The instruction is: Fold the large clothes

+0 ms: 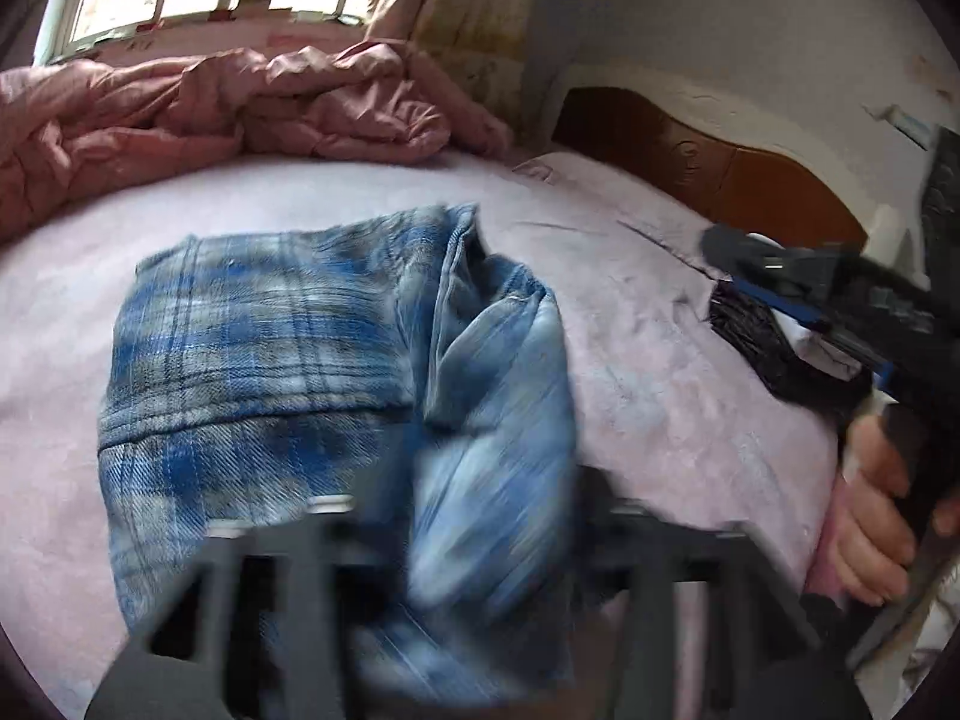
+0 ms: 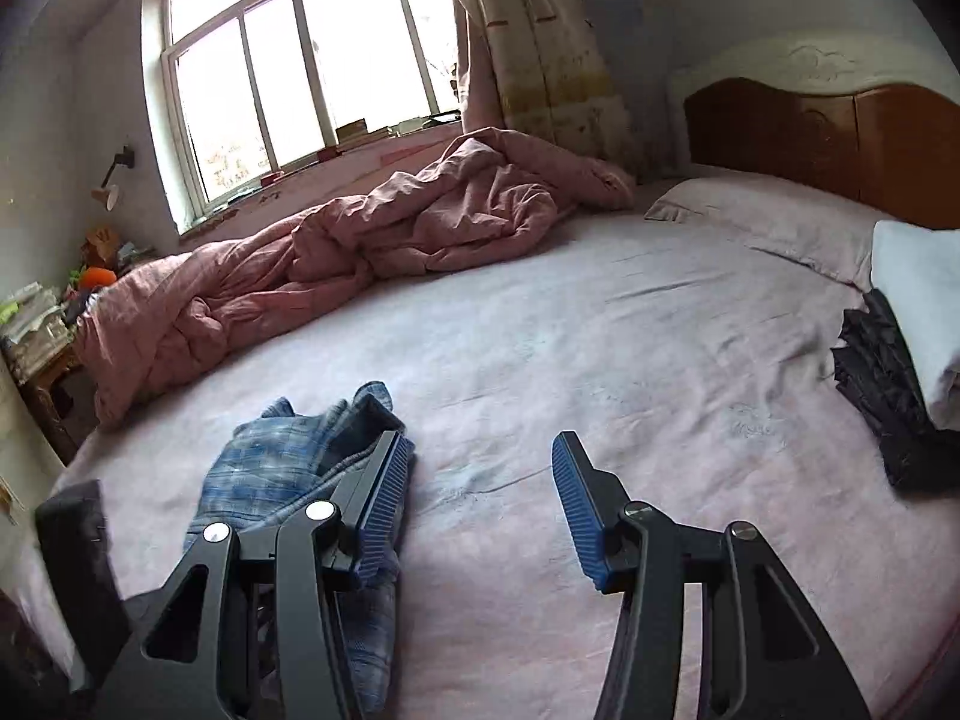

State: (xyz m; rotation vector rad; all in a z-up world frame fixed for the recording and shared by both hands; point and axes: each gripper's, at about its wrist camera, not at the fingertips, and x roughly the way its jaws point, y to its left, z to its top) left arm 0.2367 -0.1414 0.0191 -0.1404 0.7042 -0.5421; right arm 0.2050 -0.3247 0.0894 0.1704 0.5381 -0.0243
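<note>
A blue plaid flannel shirt (image 1: 264, 360) lies partly folded on the pale pink bed sheet (image 1: 660, 396). It also shows at the lower left of the right wrist view (image 2: 282, 468). My left gripper (image 1: 468, 588) is low in its view, blurred, and a fold of the shirt covers its fingertips, so its state is unclear. My right gripper (image 2: 483, 498) is open and empty above the sheet, just right of the shirt. It also shows at the right of the left wrist view (image 1: 792, 282), held by a hand.
A crumpled pink quilt (image 2: 372, 240) lies along the far side by the window. A stack of folded black (image 2: 888, 384) and white (image 2: 924, 312) clothes sits at the right by the wooden headboard (image 2: 828, 132). A pillow (image 2: 762, 216) lies at the head.
</note>
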